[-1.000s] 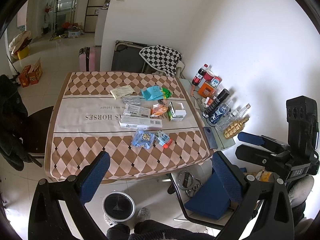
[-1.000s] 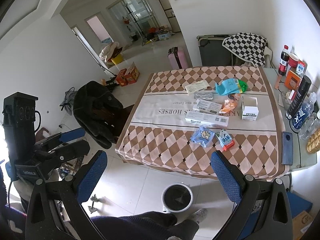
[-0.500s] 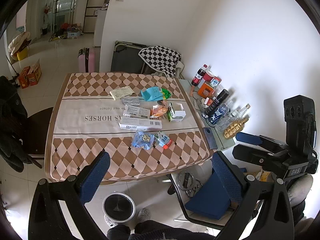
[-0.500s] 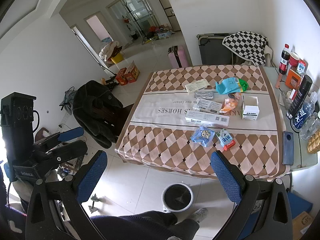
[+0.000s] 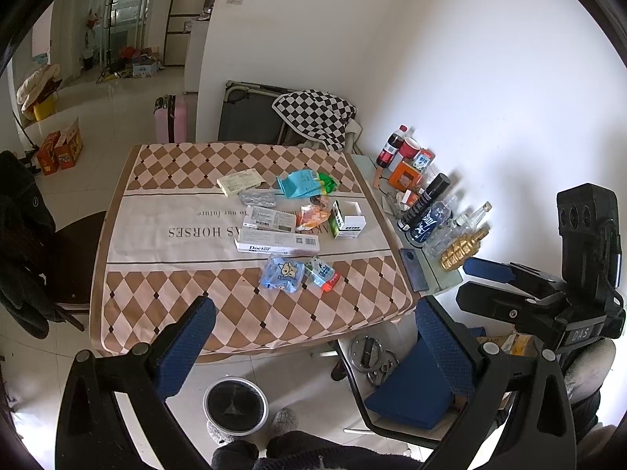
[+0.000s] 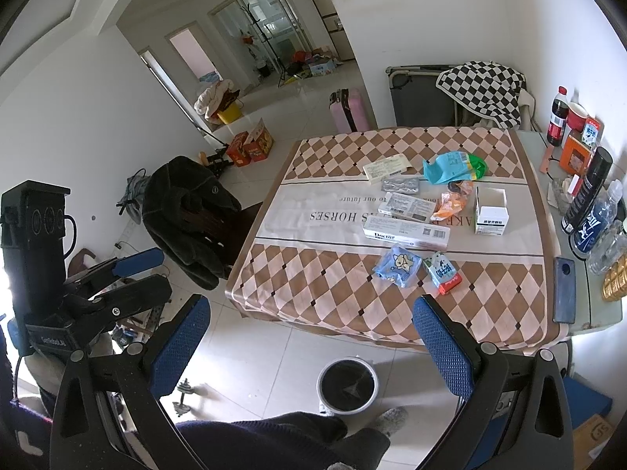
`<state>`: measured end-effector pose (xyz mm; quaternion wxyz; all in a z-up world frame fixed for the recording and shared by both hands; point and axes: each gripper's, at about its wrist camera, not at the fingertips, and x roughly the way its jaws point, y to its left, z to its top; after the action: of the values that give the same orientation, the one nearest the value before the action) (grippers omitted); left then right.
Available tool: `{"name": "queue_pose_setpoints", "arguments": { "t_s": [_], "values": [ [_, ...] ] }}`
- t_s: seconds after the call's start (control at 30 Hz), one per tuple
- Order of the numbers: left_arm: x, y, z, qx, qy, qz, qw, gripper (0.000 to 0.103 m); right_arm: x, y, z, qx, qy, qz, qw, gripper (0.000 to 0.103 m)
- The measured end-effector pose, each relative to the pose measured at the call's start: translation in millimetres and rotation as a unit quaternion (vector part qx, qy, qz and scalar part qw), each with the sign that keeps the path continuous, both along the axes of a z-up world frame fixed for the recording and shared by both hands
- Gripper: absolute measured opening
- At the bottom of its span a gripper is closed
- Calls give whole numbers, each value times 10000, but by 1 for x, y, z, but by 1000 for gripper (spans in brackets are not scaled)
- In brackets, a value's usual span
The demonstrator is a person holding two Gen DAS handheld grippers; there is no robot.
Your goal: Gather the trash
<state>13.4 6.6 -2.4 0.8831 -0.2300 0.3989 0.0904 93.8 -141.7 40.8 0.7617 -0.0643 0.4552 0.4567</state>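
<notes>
Left wrist view: left gripper (image 5: 313,337) held high above the near edge of the table (image 5: 156,305), blue pads wide apart, nothing between them. Trash scattered over the checked cloth: a long white box (image 5: 277,243) near the middle, a smaller flat box (image 5: 269,217) just behind it, a pale blue wrapper (image 5: 283,272) and a small carton (image 5: 322,272) side by side nearest the camera, an open white box (image 5: 349,220) to the right, an orange wrapper (image 5: 311,215) beside it, a teal bag (image 5: 299,183) farther back. Round bin (image 5: 235,405) on the floor below the near table edge. Right gripper (image 5: 486,282) off to the right, fingers slightly apart, empty.

Right wrist view: right gripper (image 6: 311,342) also high over the floor in front of the table (image 6: 313,305), pads spread, empty. Same trash ahead on the cloth, long white box (image 6: 405,234) and pale blue wrapper (image 6: 396,264) closest. Bin (image 6: 347,385) on the tiles between the pads. Left gripper (image 6: 129,278) at far left, fingers parted. Bottles (image 6: 586,196) along the right edge by the wall.
</notes>
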Motion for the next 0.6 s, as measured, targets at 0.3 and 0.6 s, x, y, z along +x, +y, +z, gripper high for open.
{"name": "queue_pose_setpoints", "arguments": {
  "t_s": [0.3, 0.6],
  "values": [
    [1, 1, 0, -10, -4, 3, 10000, 103, -1, 2, -1, -7, 2, 17, 10000, 103],
    [2, 2, 2, -4, -2, -2, 10000, 103, -1, 5, 0, -6, 4, 14, 10000, 103]
  ]
}}
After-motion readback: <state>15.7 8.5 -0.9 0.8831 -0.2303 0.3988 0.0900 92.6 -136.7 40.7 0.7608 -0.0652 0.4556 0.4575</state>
